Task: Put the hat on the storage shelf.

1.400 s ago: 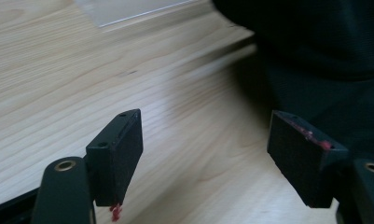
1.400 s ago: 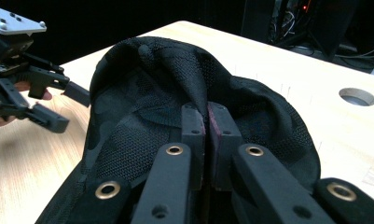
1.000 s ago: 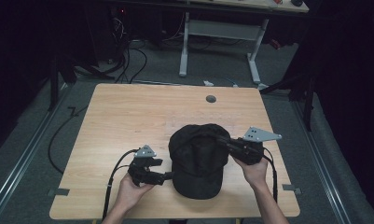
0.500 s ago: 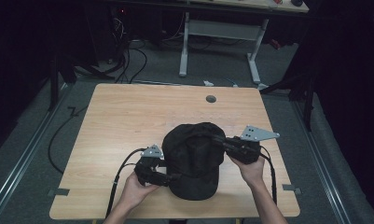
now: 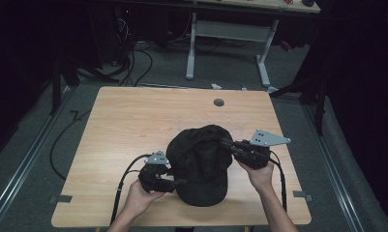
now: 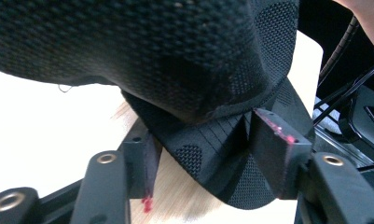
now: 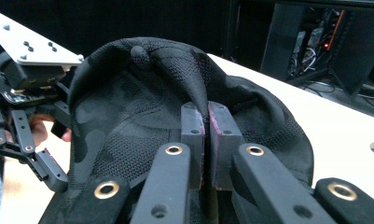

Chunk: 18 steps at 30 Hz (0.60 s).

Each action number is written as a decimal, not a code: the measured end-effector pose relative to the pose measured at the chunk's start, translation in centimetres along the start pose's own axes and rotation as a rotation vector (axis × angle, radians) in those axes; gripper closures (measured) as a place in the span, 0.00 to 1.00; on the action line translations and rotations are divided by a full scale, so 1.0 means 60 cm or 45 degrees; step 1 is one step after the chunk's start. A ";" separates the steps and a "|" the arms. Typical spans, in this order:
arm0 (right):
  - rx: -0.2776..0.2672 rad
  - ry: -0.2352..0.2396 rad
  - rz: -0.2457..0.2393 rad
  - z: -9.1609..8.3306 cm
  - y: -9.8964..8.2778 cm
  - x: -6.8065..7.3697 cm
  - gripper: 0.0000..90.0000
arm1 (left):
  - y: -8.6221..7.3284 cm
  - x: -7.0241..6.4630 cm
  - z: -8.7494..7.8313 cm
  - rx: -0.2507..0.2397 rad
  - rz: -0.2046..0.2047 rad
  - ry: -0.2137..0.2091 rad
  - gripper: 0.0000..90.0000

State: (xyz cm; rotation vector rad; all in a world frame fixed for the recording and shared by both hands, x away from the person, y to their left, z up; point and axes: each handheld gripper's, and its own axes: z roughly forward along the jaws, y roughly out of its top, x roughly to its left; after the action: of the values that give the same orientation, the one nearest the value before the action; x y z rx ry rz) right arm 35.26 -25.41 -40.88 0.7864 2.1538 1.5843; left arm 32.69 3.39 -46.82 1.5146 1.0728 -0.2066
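- The right gripper (image 7: 204,122) is clenched on a fold of the black cap's (image 5: 201,159) crown fabric; keep that pinch firm and lift slowly.
- The left gripper (image 6: 201,156) is released, its jaws straddling the brim; centre it before closing.
- The cap sits near the tabletop's (image 5: 133,121) 6 o'clock edge, long axis 12-to-6, brim pointing toward 6.

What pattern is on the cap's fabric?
Black tone-on-tone camouflage on the baseball cap, clearest in the right gripper view.
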 end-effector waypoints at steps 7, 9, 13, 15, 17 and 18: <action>0.002 -0.048 -0.022 0.000 0.001 0.002 0.95 | 0.003 -0.002 -0.003 0.011 -0.038 -0.034 0.66; -0.003 -0.058 -0.026 0.000 0.002 0.002 0.95 | 0.006 -0.003 -0.005 0.012 -0.054 -0.047 0.69; -0.003 -0.074 -0.039 0.000 0.005 0.003 0.94 | 0.009 -0.003 -0.010 0.007 -0.068 -0.064 0.76; -0.001 -0.081 -0.049 0.001 0.007 0.003 0.94 | 0.010 -0.003 -0.012 0.011 -0.073 -0.072 0.79; 0.010 -0.090 -0.049 0.002 0.009 0.004 0.93 | 0.011 -0.003 -0.015 0.015 -0.078 -0.086 0.82; 0.008 -0.090 -0.048 0.002 0.010 0.004 0.93 | 0.012 -0.003 -0.016 0.013 -0.084 -0.091 0.85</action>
State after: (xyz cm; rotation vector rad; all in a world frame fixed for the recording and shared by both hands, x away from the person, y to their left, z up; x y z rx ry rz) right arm 35.27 -25.02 -40.35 0.7875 2.1128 1.5091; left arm 32.68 4.19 -45.93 1.4713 1.0665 -0.3098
